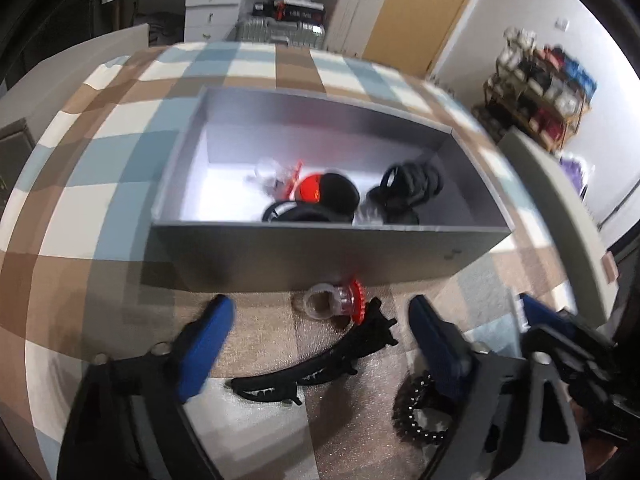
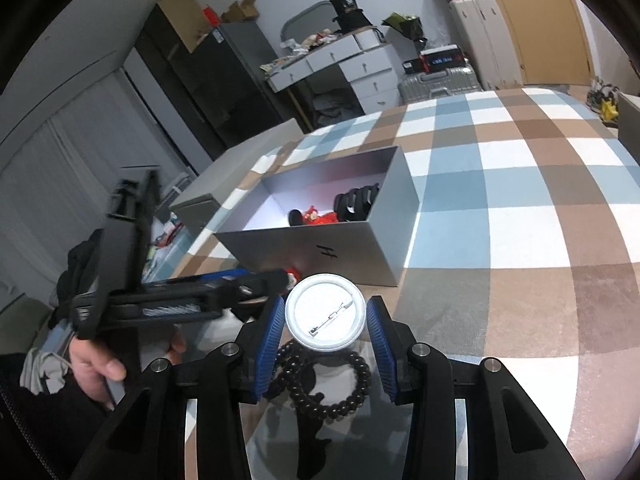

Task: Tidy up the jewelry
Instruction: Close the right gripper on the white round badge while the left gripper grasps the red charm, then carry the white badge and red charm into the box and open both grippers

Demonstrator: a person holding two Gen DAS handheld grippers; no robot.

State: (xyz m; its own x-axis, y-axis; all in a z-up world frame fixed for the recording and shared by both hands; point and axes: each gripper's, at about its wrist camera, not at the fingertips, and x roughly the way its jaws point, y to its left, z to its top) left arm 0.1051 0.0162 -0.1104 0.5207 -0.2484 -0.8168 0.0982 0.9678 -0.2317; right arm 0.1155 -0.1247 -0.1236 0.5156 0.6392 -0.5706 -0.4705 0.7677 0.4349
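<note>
My left gripper [image 1: 320, 308] stands open over the checked cloth, pointing down just in front of the grey box [image 1: 332, 254]. Between its blue fingers [image 1: 208, 344] lie a clear ring with a red flower [image 1: 336, 300] and a black hair clip [image 1: 316, 364], neither one touched. A black bead bracelet [image 1: 416, 408] lies by the right finger. My right gripper [image 2: 326, 308] is shut on a white round pin badge [image 2: 325, 312], pin side up, held above the bead bracelet [image 2: 324, 380]. The box [image 2: 320, 248] holds red, black and clear pieces.
The checked cloth [image 2: 500, 200] runs wide to the right of the box. A grey lid [image 2: 240, 168] lies behind the box on the left. A hand [image 2: 96, 360] holds the left gripper at the table's left edge. Drawers and suitcases stand beyond the table.
</note>
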